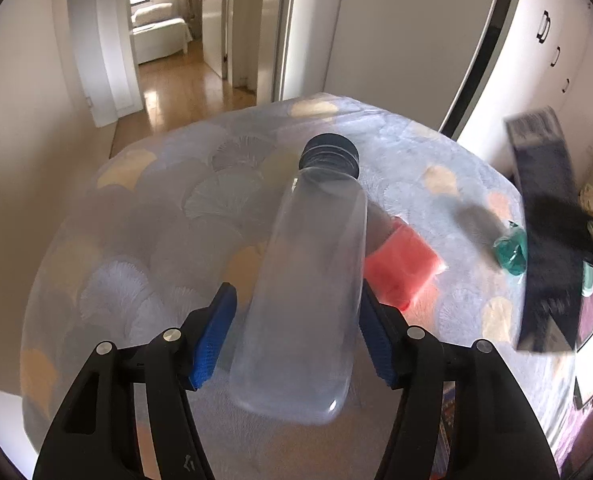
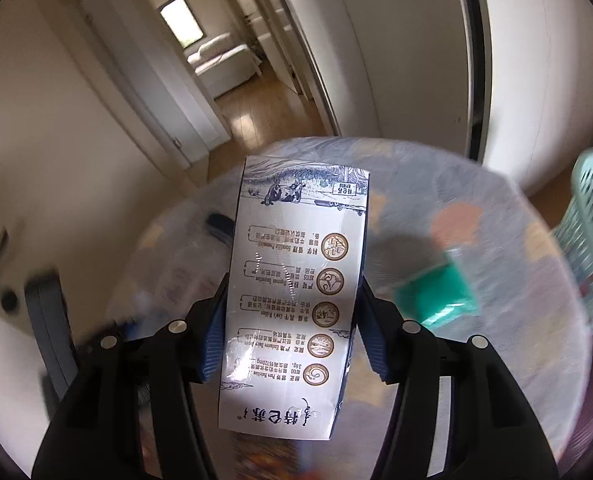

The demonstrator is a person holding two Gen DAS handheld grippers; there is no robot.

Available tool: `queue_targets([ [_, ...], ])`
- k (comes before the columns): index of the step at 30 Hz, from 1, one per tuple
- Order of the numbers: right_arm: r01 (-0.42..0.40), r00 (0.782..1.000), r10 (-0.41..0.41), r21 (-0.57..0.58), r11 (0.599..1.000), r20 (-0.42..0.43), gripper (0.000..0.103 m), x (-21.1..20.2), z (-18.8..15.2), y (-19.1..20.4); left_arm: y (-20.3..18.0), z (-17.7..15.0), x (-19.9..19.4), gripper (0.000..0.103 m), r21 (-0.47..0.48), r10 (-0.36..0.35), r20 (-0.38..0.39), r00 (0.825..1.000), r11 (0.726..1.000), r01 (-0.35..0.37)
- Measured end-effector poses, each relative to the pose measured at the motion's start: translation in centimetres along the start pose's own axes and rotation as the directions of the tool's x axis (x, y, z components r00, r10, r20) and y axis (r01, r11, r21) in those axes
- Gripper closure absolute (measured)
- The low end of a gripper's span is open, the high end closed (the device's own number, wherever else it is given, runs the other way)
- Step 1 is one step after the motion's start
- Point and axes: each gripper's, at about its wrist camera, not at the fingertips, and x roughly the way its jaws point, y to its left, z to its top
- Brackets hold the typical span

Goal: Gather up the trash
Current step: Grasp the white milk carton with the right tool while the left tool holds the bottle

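My left gripper (image 1: 296, 316) is shut on a clear plastic bottle (image 1: 308, 280) with a dark cap, held above the round table (image 1: 168, 216). My right gripper (image 2: 294, 316) is shut on a white and blue milk carton (image 2: 296, 296), held above the same table; in the left wrist view that carton (image 1: 544, 216) shows blurred at the right. A red plastic bag (image 1: 404, 268) and a crumpled green wrapper (image 1: 510, 250) lie on the tablecloth. The green wrapper also shows in the right wrist view (image 2: 436, 292).
A pale green mesh basket (image 2: 592, 236) stands at the table's right edge. Beyond the table a hallway with a wooden floor (image 1: 180, 88) leads to another room. White cabinets (image 1: 552, 52) stand at the right.
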Motion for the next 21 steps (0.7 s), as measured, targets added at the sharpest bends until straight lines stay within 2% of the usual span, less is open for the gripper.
queue_targets([
  [3,0.097,0.995,-0.1,-0.131,0.987,-0.016,0.049,-0.4,-1.6,-0.2,-0.2,0.1,0.1,0.052,0.003,-0.005,-0.005,1.0,1.0,0.005],
  [8,0.147,0.981,-0.174,-0.25,0.957,-0.089,0.048,-0.3,-4.3,-1.3,-0.6,-0.4,-0.5,0.057,-0.015,-0.006,0.029,1.0,1.0,0.007],
  [14,0.076,0.983,-0.111,-0.234,0.969,-0.143,0.047,0.3,-6.2,-3.0,-0.5,-1.8,-2.4,0.059,-0.075,-0.029,0.085,0.996,0.997,0.035],
  [18,0.068,0.982,-0.103,-0.218,0.974,-0.156,0.036,0.2,-7.7,-3.6,-0.1,-2.5,-3.3,0.059,-0.104,-0.027,0.105,0.994,0.994,0.038],
  [21,0.068,0.983,-0.101,-0.209,0.976,-0.152,0.036,-0.2,-9.1,-4.0,-0.2,-2.7,-4.0,0.059,-0.114,-0.033,0.118,0.992,0.992,0.046],
])
